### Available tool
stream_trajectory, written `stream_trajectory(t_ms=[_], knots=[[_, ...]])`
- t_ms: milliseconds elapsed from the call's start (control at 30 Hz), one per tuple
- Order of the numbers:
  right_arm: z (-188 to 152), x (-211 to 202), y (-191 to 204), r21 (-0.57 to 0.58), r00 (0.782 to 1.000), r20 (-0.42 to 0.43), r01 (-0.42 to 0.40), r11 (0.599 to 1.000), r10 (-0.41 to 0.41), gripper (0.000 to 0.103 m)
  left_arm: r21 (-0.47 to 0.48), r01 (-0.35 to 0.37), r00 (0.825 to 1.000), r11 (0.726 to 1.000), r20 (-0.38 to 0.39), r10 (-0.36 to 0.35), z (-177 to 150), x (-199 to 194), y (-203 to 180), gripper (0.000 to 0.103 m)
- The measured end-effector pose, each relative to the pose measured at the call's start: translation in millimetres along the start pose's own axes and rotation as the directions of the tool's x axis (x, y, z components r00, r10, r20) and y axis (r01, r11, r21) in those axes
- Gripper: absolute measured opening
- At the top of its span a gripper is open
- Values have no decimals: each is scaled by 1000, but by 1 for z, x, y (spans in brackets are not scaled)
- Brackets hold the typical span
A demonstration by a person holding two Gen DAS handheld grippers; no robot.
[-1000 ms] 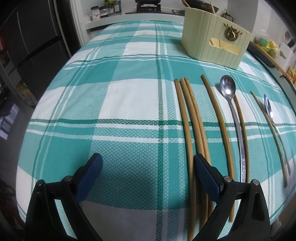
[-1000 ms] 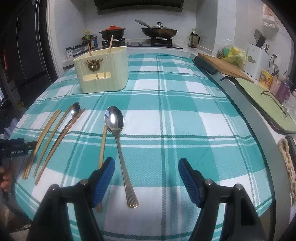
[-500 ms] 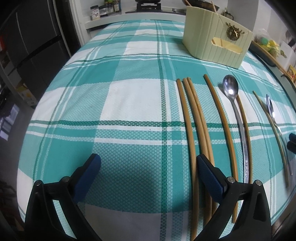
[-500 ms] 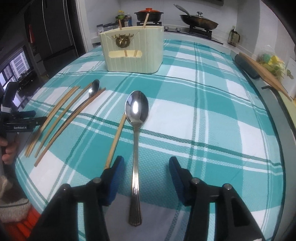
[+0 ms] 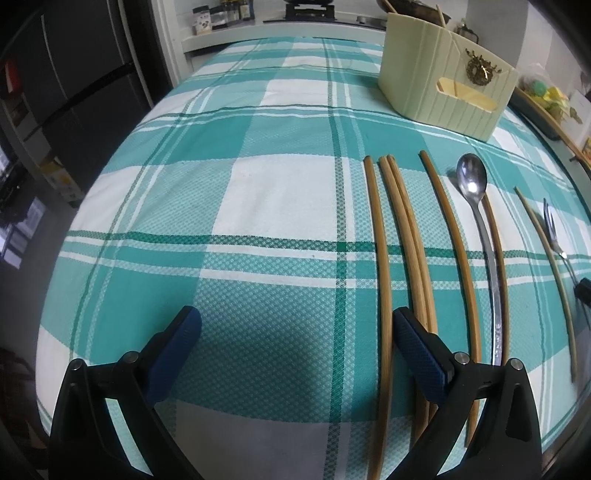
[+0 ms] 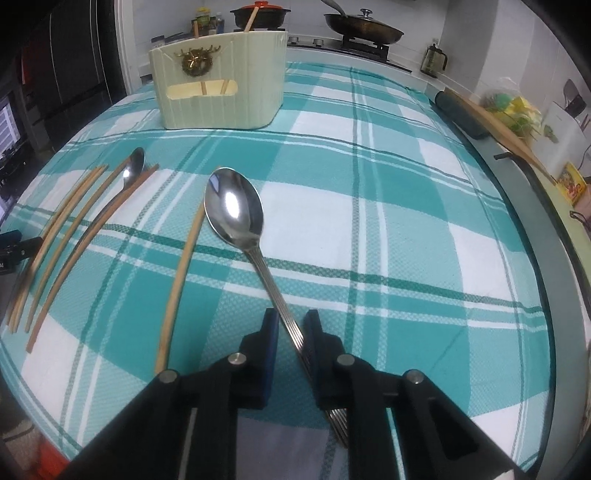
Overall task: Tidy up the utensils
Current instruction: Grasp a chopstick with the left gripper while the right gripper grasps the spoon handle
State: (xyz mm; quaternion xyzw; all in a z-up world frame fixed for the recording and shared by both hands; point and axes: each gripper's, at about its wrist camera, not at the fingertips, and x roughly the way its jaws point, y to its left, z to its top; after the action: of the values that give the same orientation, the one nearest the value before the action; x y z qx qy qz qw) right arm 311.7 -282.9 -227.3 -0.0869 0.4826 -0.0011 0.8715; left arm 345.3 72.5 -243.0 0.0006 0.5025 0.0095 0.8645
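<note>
A large steel spoon lies on the teal plaid tablecloth. Its ribbed handle runs diagonally between the blue pads of my right gripper, whose jaws are closing, with a narrow gap still showing on each side. One bamboo chopstick lies just left of that spoon. My left gripper hovers open over the cloth. Its right pad sits above the near ends of several chopsticks. A smaller spoon lies among them. The cream utensil holder stands at the back with two chopsticks in it.
A stove with a pan and a pot lies behind the table. A cutting board and a dark roll lie along the right counter. A dark fridge stands to the left.
My right gripper dropped toward the large spoon and its jaws narrowed from wide open to close around the handle. The left gripper stayed where it was.
</note>
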Motion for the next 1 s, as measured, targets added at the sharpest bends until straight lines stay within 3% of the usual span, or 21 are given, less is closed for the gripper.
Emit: stream_trajectory(t_ms=[67, 200, 367, 467, 800, 900, 1000], knots=[[-2, -1, -1, -9, 1000, -7, -1, 1000, 1, 23, 19, 12, 1000, 1000, -14, -12, 3, 1, 0, 103], [-1, -2, -3, -76, 1000, -15, -21, 997, 20, 53, 68, 28, 999, 997, -38, -25, 10, 4, -3, 102], [6, 3, -5, -141, 995, -43, -94, 986, 89, 54, 152, 40, 999, 988, -36, -35, 23, 10, -18, 101], [16, 10, -4, -190, 993, -42, -114, 975, 108, 54, 155, 83, 996, 984, -58, -74, 34, 16, -21, 96], [69, 45, 21, -265, 977, -27, -212, 941, 212, 54, 191, 126, 990, 973, -84, -112, 64, 28, -34, 82], [82, 53, 28, -285, 974, -19, -221, 933, 225, 54, 201, 138, 989, 970, -84, -123, 68, 28, -39, 69], [87, 58, 25, -264, 970, -17, -238, 935, 243, 54, 225, 151, 988, 963, -74, -138, 68, 25, -46, 49]])
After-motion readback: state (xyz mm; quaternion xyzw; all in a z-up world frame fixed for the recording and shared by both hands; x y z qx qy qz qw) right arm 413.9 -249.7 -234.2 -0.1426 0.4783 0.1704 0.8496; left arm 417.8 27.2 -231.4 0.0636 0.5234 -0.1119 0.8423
